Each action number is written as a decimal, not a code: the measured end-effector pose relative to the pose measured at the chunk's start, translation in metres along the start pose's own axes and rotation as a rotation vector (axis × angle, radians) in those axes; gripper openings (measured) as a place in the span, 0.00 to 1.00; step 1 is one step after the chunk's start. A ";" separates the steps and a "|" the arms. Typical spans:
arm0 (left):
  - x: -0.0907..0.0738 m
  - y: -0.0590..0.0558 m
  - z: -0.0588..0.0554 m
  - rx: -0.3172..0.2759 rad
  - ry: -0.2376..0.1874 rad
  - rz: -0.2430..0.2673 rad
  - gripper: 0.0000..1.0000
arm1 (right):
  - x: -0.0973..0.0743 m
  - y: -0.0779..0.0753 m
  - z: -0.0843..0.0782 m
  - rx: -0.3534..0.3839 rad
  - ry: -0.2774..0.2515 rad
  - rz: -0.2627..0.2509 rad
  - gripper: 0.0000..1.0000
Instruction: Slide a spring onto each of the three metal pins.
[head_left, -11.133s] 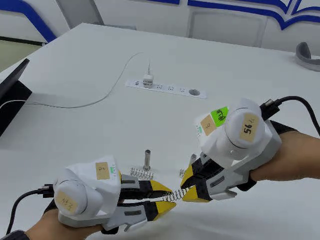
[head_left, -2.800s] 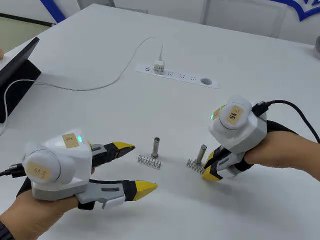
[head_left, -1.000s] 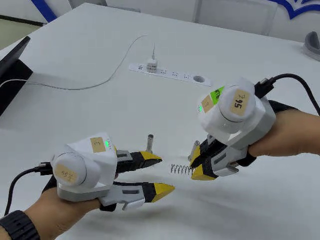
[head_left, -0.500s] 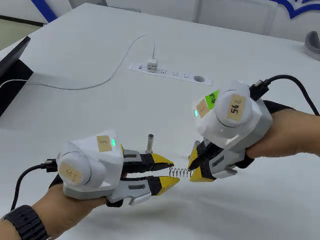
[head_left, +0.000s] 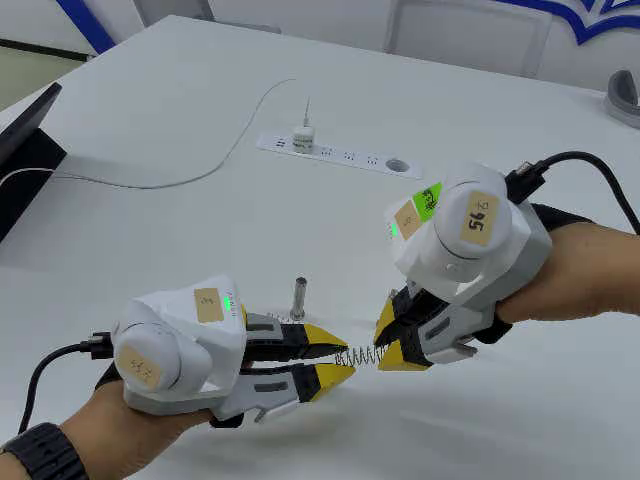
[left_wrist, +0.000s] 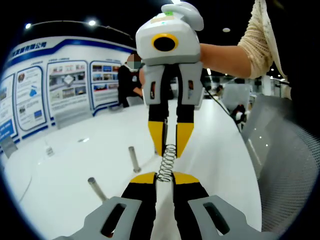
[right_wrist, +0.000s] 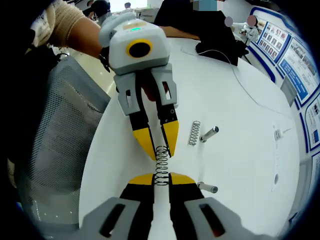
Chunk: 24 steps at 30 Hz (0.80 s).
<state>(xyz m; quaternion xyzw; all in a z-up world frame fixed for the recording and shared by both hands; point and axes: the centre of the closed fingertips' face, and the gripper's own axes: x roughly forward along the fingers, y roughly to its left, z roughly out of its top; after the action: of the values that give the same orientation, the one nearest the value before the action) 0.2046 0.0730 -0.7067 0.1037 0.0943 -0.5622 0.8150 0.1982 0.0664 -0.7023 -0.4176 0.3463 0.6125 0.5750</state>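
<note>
Your left gripper (head_left: 346, 359) and right gripper (head_left: 381, 350) each pinch 1 end of the thin coiled metal spring (head_left: 362, 355). Both hands point tip to tip.

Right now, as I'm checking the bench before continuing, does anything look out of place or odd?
One spring is held off the table, pinched at its ends between the left claw and right claw. A second spring lies flat beside a bare pin. Nothing looks damaged.

The white counter (head_left: 150, 130) carried a power strip (head_left: 340, 156) at far centre, a cable (head_left: 190, 172) running left from it, two upright metal pins (left_wrist: 133, 159) nearer, and a spring (right_wrist: 194, 133) lying beside one.
</note>
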 end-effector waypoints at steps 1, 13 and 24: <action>0.000 0.000 0.000 -0.001 0.000 0.000 0.12 | 0.000 0.000 0.001 -0.001 -0.001 -0.002 0.12; 0.003 0.000 0.001 0.008 0.001 -0.007 0.11 | -0.012 -0.001 0.019 -0.006 -0.029 -0.011 0.12; 0.006 -0.003 0.002 0.003 -0.005 -0.009 0.11 | -0.013 0.000 0.029 -0.026 -0.033 -0.018 0.11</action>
<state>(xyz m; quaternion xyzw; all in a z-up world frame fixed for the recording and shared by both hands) 0.2043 0.0661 -0.7063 0.1030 0.0919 -0.5662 0.8126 0.1947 0.0876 -0.6786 -0.4179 0.3252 0.6185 0.5806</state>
